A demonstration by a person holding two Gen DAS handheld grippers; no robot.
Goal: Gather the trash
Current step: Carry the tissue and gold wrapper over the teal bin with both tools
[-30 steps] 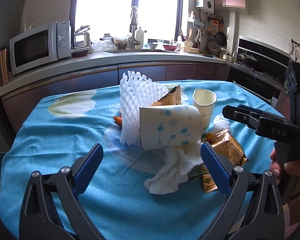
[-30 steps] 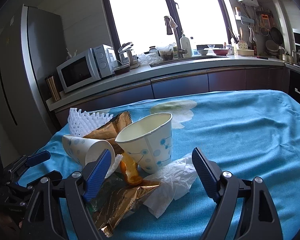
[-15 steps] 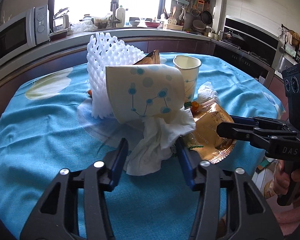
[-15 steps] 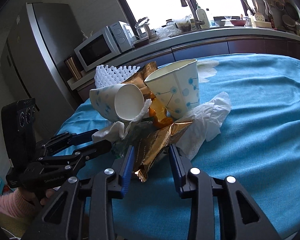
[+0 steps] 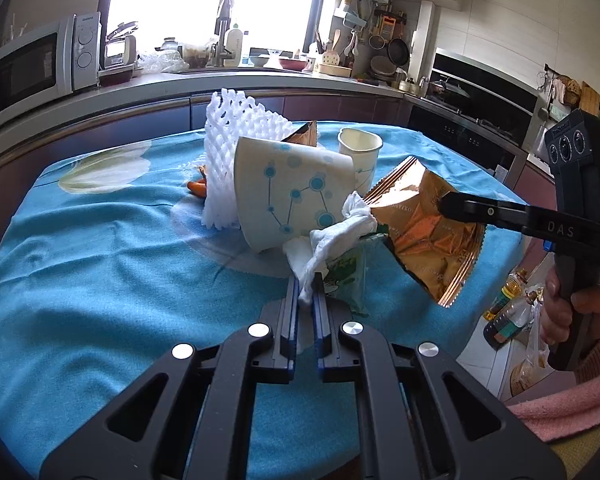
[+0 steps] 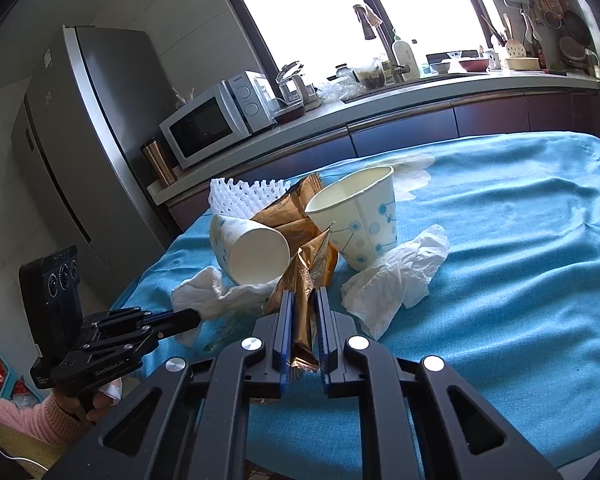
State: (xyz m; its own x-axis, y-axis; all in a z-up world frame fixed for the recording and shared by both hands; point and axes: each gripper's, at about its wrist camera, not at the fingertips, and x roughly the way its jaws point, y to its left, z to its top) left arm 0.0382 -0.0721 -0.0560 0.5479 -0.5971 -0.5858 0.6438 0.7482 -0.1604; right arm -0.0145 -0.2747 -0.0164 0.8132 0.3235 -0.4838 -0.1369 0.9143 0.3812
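A trash pile lies on the blue tablecloth (image 5: 100,264): white foam net (image 5: 236,132), a tipped dotted paper cup (image 5: 292,196), an upright cup (image 5: 360,148), a green packet (image 5: 346,272). My left gripper (image 5: 306,280) has its jaws closing, pads pressed on a white tissue (image 5: 340,224) at the pile's near edge. My right gripper (image 6: 302,296) is also closing, pads squeezing a gold wrapper (image 6: 306,276). In the left wrist view the right gripper (image 5: 444,204) holds that gold wrapper (image 5: 420,240) raised off the cloth. The left gripper (image 6: 192,318) shows at the left with its tissue (image 6: 204,290).
A second crumpled tissue (image 6: 396,276) lies to the right of the tilted cup (image 6: 360,216). An orange scrap (image 5: 198,187) sits behind the net. Bottles (image 5: 508,312) stand on the floor past the table's right edge. Counter with microwave (image 5: 36,68) behind; fridge (image 6: 80,140).
Both grippers went from wide open to closed while pushing into the pile. The left took the tissue, the right took the gold wrapper, which now stands lifted.
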